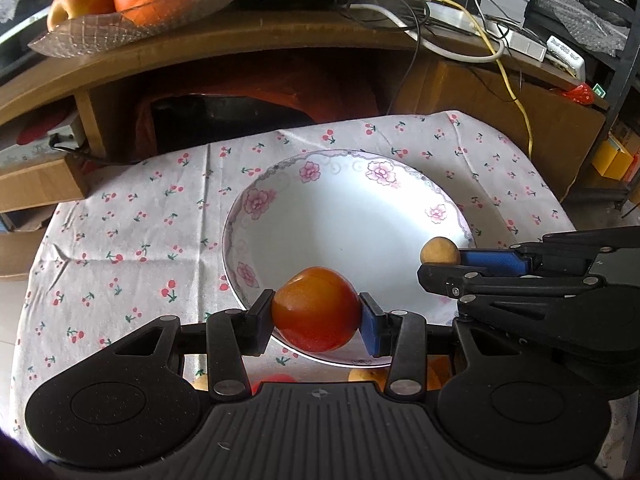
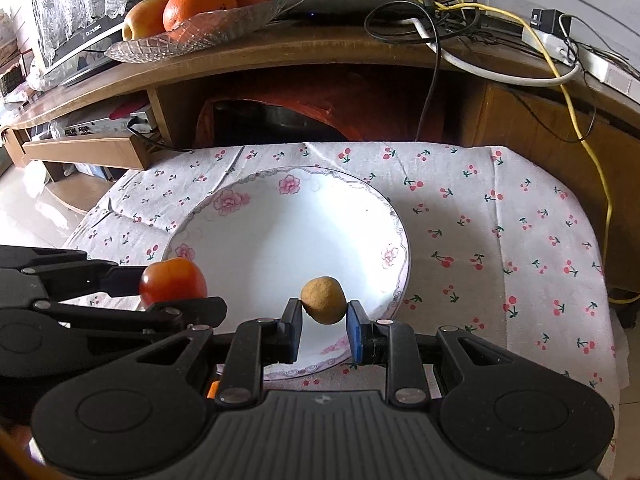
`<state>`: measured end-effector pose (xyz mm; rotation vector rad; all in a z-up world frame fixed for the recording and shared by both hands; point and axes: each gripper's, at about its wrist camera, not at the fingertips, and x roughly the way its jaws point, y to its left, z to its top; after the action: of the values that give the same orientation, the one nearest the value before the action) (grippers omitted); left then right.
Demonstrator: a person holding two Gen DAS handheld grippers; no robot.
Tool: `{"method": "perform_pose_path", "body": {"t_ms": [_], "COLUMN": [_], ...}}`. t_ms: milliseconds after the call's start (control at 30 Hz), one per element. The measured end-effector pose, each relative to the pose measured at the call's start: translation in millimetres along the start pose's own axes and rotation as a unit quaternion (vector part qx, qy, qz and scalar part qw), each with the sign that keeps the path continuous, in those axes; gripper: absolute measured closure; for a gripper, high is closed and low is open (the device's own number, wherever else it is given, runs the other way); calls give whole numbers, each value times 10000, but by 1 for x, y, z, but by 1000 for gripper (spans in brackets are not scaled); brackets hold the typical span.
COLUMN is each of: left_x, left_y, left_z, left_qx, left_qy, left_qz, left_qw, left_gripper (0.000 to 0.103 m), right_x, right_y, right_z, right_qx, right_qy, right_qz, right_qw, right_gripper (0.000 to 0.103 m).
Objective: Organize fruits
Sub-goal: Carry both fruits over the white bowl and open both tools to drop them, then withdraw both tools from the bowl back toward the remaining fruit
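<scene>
fruit (image 1: 362, 375) under left tongs (image 1: 316, 312) mostly hidden

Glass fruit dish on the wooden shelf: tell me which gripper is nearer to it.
Left. The left gripper, holding the red fruit, sits on the glass fruit dish's side; the right gripper, holding the small tan fruit, is farther right.

— How was the light?
— Soft daylight, brightest at about ten o'clock in the right wrist view, where the floor (image 2: 24, 216) washed out. The white plate (image 1: 360, 216) glared mildly, with only faint shadows.
— And sharpness?
— Centres were crisp. Fisheye bending curved the wooden shelf (image 2: 280, 60), and corners fell dark from seven to five o'clock. The cabinet recess (image 1: 240, 112) stayed dim.
</scene>
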<state>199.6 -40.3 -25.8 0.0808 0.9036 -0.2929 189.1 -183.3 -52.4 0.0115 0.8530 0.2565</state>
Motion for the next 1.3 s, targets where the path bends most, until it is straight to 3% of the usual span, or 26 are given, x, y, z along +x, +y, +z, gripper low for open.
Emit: {"method": "perform_pose_path", "body": {"t_ms": [433,567,1300], "left_x": [0,-1,-20], "left_y": [-2,0,-2], "left_z": [1,1,1], "left_qx": [45,23,29], "left_qy": [0,-37,-244], "left_qz": [100,201,83], "left_qw": [9999,9998,9997], "left_gripper": [50,43,34], "right_x": [1,1,-23], "right_y": [-2,-3,-3], "right_z": [0,1,0], "right_qx": [106,164,210], "right_qy": [-19,-31,-226], "right_qz": [47,46,41], "right_qw": [9999,9999,9995], "right_gripper": [77,75,73]}}
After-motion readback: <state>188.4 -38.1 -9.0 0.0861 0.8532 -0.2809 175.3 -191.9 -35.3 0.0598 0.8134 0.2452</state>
